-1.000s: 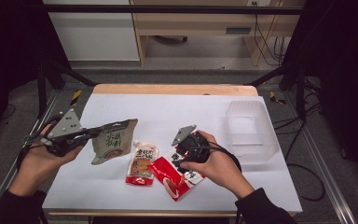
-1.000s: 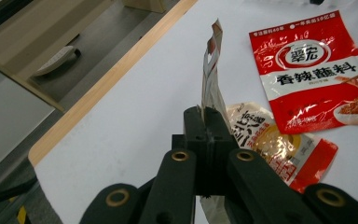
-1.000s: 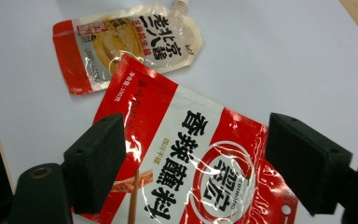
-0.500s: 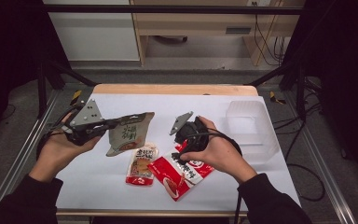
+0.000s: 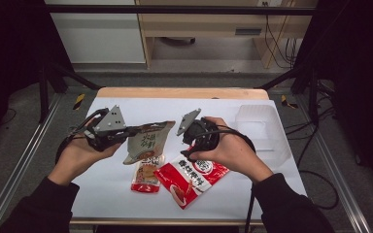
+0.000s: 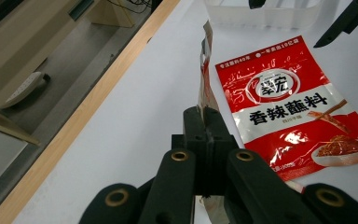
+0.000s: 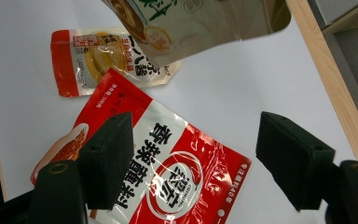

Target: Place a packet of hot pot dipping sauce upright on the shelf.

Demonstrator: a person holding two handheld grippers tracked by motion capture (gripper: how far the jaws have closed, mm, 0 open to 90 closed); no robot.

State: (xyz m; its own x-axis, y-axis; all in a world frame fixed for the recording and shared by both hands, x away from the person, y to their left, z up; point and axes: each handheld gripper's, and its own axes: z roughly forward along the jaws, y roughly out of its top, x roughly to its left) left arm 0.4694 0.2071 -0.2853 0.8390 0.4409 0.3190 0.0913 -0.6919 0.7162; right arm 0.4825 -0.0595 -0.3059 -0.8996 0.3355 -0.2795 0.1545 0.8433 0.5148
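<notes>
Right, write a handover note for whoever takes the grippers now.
Left gripper: shut on the green-and-cream packet, held above the table.
Right gripper: open and holding nothing, jaws just closing a little, above the large red packet.
Small orange packet lies flat beside the red one.
Clear bin at the table's right looks empty.
Done: one packet lifted.
Left, probably: move the held packet into the bin, then pick up the other two.
</notes>
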